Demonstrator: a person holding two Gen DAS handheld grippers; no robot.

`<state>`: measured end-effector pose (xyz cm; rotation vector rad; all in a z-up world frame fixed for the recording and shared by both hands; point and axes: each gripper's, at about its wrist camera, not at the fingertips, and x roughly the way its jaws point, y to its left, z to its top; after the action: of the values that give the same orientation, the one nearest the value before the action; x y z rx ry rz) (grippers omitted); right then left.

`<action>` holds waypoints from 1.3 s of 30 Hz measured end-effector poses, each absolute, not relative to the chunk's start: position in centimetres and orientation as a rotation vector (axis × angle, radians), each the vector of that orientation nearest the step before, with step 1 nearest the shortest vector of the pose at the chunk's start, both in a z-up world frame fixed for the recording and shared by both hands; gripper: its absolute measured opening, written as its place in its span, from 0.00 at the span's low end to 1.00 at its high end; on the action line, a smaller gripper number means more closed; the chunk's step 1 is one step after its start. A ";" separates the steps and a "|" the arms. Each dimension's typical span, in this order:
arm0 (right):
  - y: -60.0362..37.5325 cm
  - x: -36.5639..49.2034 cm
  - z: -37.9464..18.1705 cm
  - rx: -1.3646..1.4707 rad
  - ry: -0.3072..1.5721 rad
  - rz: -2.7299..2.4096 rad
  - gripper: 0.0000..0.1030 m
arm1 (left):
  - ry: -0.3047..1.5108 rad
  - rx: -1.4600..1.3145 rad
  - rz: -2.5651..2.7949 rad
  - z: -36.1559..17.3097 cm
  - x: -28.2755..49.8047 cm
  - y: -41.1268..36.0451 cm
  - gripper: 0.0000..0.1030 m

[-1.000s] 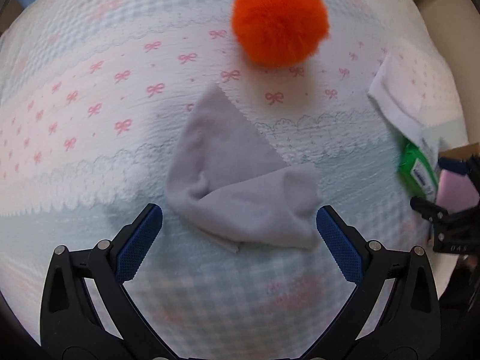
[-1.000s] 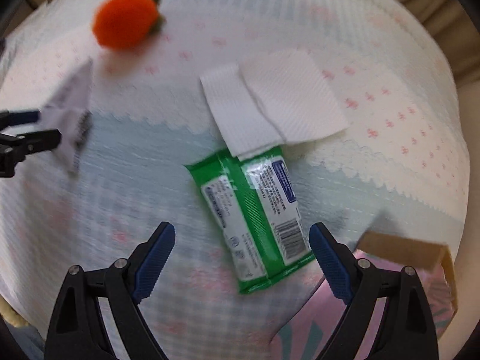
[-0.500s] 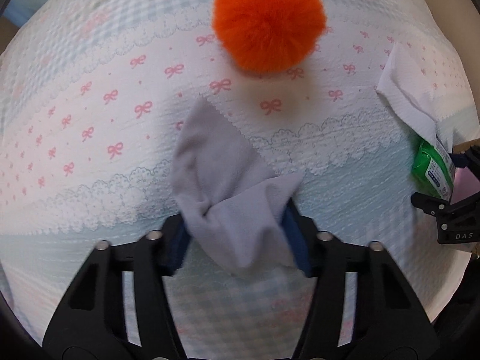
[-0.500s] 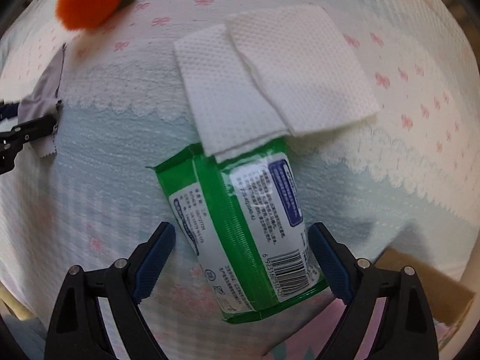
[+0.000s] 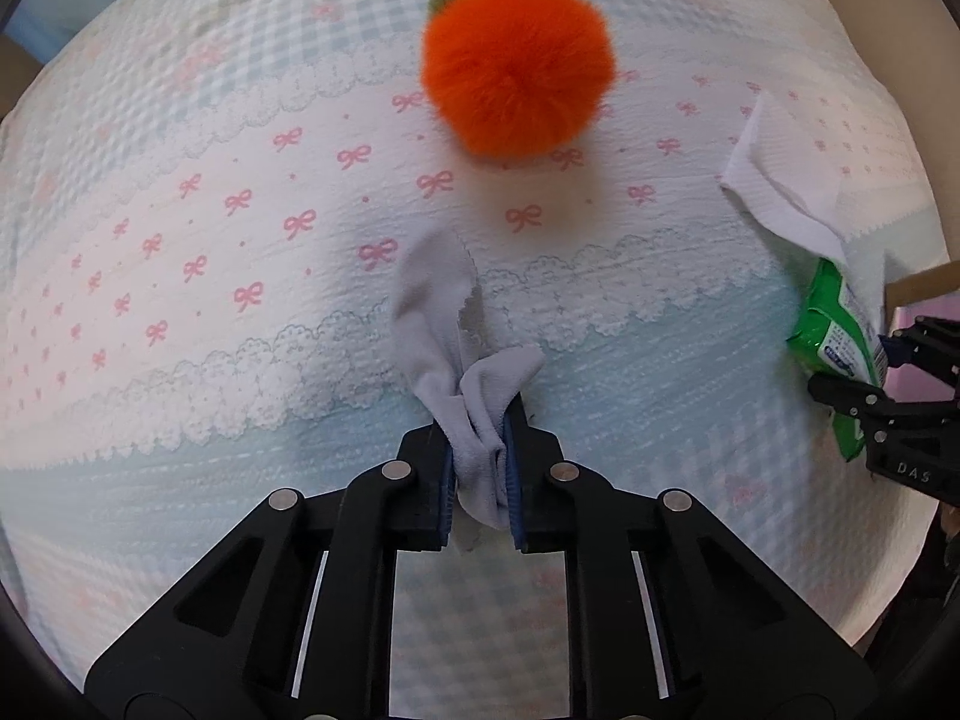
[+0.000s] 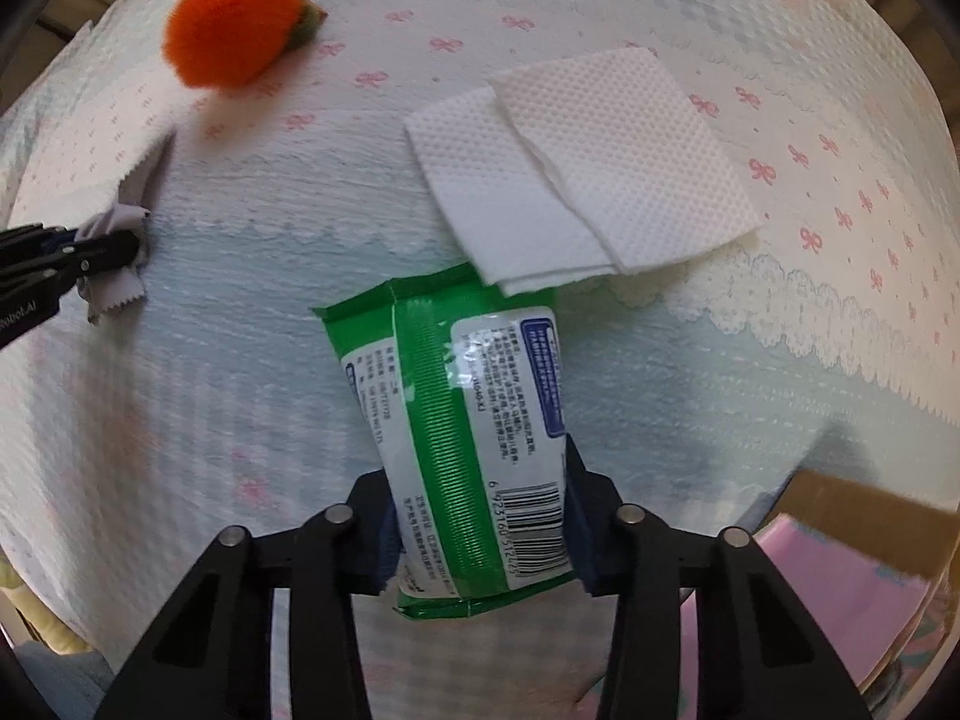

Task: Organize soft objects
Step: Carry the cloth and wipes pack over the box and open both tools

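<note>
Two grips on at once. L gripper [image 5: 480,468] has its fingers clamped on the grey cloth [image 5: 447,324], bunched up btwn the pads, rest trailing onto the patterned cover [image 5: 180,276]. R gripper [image 6: 480,528] has fingers pressed on both long sides of the green wipes pack [image 6: 474,438], near its barcode end; far end sits tucked under the white paper towels [image 6: 588,174]. Orange plush ball [image 5: 516,66] lies apart, beyond the cloth.

Handling, my guess: cloth is light & limp, any pinch works but it'll drag. Pack is squashy w/ slick film, so hold mid-body, not the seam, or it may slip. Towels prob. shift when pack lifts. Cardboard box w/ pink inside [image 6: 840,564] sits just R of the pack.
</note>
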<state>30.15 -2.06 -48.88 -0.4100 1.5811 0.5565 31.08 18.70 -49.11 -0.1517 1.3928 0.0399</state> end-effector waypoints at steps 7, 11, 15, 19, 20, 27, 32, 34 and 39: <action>-2.9 27.8 -43.8 -0.270 1.539 0.518 0.38 | 1.327 -0.154 0.033 -43.9 29.2 19.6 0.11; -3.4 26.3 -39.0 -0.198 1.489 0.500 0.38 | 1.271 -0.158 0.026 -39.4 28.6 19.9 0.11; -3.8 24.6 -33.6 -0.131 1.431 0.470 0.38 | 1.205 -0.146 0.000 -35.2 26.4 18.9 0.11; -4.5 23.6 -28.5 -0.042 1.373 0.422 0.38 | 1.139 -0.145 -0.035 -30.0 25.0 17.5 0.11; -4.8 23.3 -27.1 -0.018 1.357 0.407 0.38 | 1.123 -0.143 -0.046 -28.6 24.7 17.0 0.11; -8.7 20.6 -21.2 0.102 1.275 0.309 0.38 | 1.052 -0.108 -0.161 -22.4 24.0 11.3 0.11; -13.2 19.8 -19.3 0.154 1.252 0.233 0.38 | 1.020 -0.084 -0.253 -20.0 24.2 5.1 0.11; -15.4 19.6 -18.9 0.174 1.245 0.212 0.38 | 1.014 -0.075 -0.283 -19.5 24.3 2.6 0.11; -21.4 19.9 -18.9 0.185 1.255 0.158 0.38 | 1.027 -0.055 -0.341 -19.7 24.8 -4.3 0.11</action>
<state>19.93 -21.39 -18.92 0.1845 1.2550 0.1581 24.82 -4.27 -19.70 -0.0550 1.0270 -0.3411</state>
